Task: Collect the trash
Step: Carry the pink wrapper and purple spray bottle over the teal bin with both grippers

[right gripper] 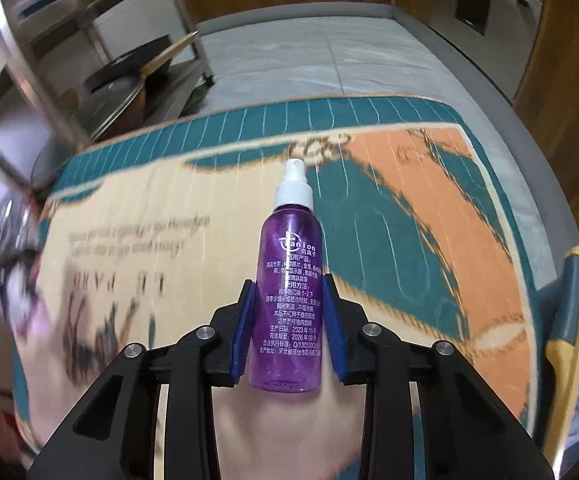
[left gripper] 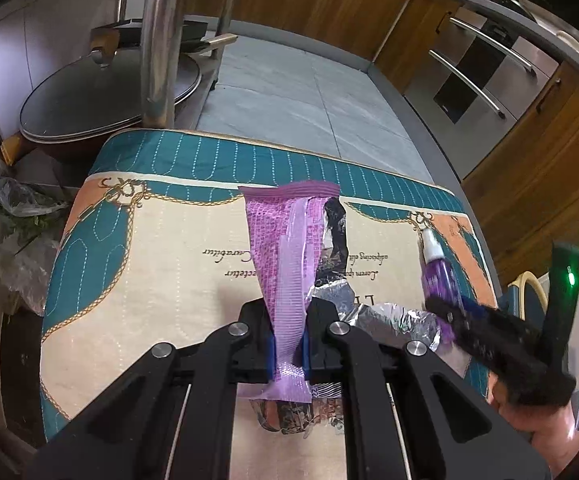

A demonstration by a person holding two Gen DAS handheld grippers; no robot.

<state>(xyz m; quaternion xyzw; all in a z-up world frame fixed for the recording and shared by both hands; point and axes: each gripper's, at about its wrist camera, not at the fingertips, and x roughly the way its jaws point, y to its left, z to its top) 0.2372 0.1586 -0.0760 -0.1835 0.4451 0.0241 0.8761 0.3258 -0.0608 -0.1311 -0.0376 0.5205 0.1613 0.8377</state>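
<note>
left wrist view: the left gripper has its jaws drawn nearly together, the blue pads pinching a purple wrapper that stands up between them and fans out above, its silver and dark inner side showing at the right edge. a crumpled strip of foil trails off to the right over the patterned mat. at the right edge the right gripper reaches in around the lower end of a purple spray bottle, which lies on the mat with its white nozzle pointing away. behind the mat, a lidded pan sits on a low metal rack shelf; what is in it cannot be seen.

right wrist view: the right gripper has its jaws at a narrow-to-middling gap with the purple spray bottle lying lengthwise between them. the blue pads sit right beside the bottle's sides and seem to touch it, though the blur leaves that unsure. the bottle lies on the patterned mat, near its teal and orange corner, and looks nearly empty.
</note>
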